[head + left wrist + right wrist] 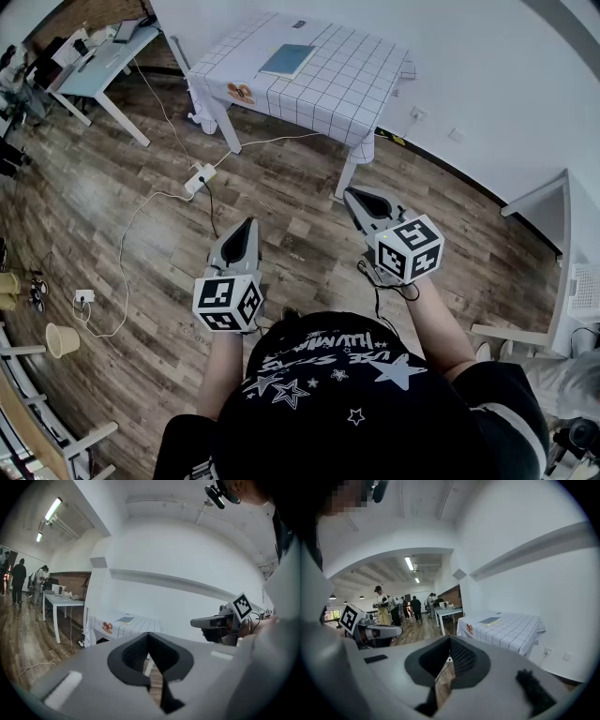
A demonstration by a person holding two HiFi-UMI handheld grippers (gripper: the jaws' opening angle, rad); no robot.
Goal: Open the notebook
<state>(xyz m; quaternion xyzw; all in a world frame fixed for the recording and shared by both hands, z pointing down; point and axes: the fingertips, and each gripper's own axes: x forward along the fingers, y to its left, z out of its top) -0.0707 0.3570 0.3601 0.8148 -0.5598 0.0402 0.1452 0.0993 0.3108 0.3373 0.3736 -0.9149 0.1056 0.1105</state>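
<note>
Closest to me was the black star-printed shirt [337,375], and just past it both tools hung over the wood floor [300,239]. The left gripper [251,225] had its jaws together on nothing; the right gripper [350,193] looked the same, closed and empty. Beyond a power strip [200,178] stood the checked table [319,103], well apart from both tools, with the notebook [288,59] lying flat and closed on it. I judged nothing done yet: the approach and lifting the cover remained.

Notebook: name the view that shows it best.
Head view: the notebook lies closed, whole cover seen from above on the checked table. Both gripper views show it small, distant and nearly edge-on.
</note>
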